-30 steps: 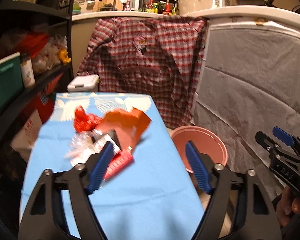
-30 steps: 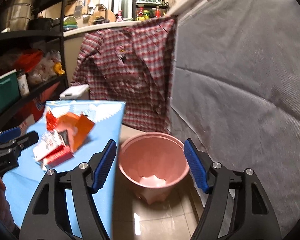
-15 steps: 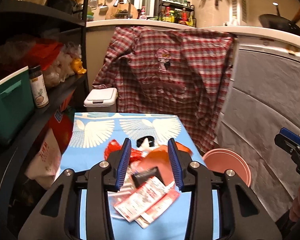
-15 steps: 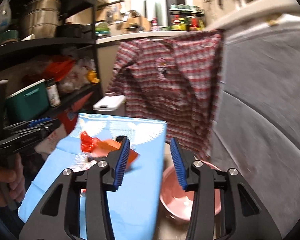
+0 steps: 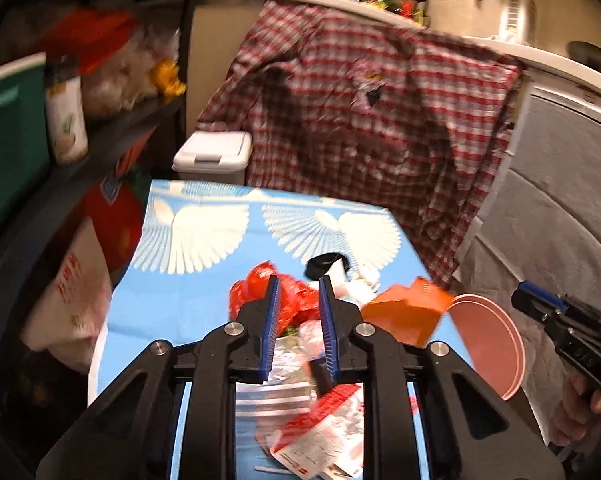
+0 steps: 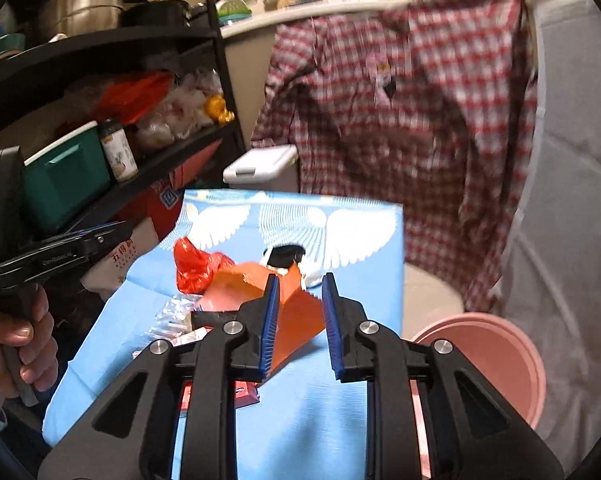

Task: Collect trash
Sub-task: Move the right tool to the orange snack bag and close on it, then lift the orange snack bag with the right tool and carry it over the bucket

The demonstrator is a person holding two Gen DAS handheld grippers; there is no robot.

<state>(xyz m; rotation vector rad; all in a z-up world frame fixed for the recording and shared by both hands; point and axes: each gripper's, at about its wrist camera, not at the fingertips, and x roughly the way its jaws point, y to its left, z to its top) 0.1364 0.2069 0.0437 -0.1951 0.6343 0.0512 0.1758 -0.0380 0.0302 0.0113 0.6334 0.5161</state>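
Note:
A pile of trash lies on the blue table (image 5: 180, 292) with its white wing print. The pile holds a crumpled red plastic bag (image 5: 252, 296), an orange carton (image 5: 404, 316), red-and-white wrappers (image 5: 320, 432) and a small black-and-white item (image 5: 324, 266). My left gripper (image 5: 299, 292) hovers over the red bag, its jaws closing to a narrow gap with no trash pinched. My right gripper (image 6: 300, 292) hangs over the orange carton (image 6: 300, 320), its jaws closing too and not pressing on it. A pink bucket (image 6: 496, 356) stands on the floor to the right of the table.
On the left stands a black shelf unit (image 6: 172, 160) with a green box (image 6: 64, 184) and a jar (image 6: 118, 156). Behind the table are a white lidded bin (image 5: 212, 152) and a hanging plaid shirt (image 5: 380, 120). Grey cloth (image 5: 560, 200) covers the right side.
Both grippers have swung left, from the bucket side to over the trash pile. The jaws of both have narrowed from wide open to a small gap.

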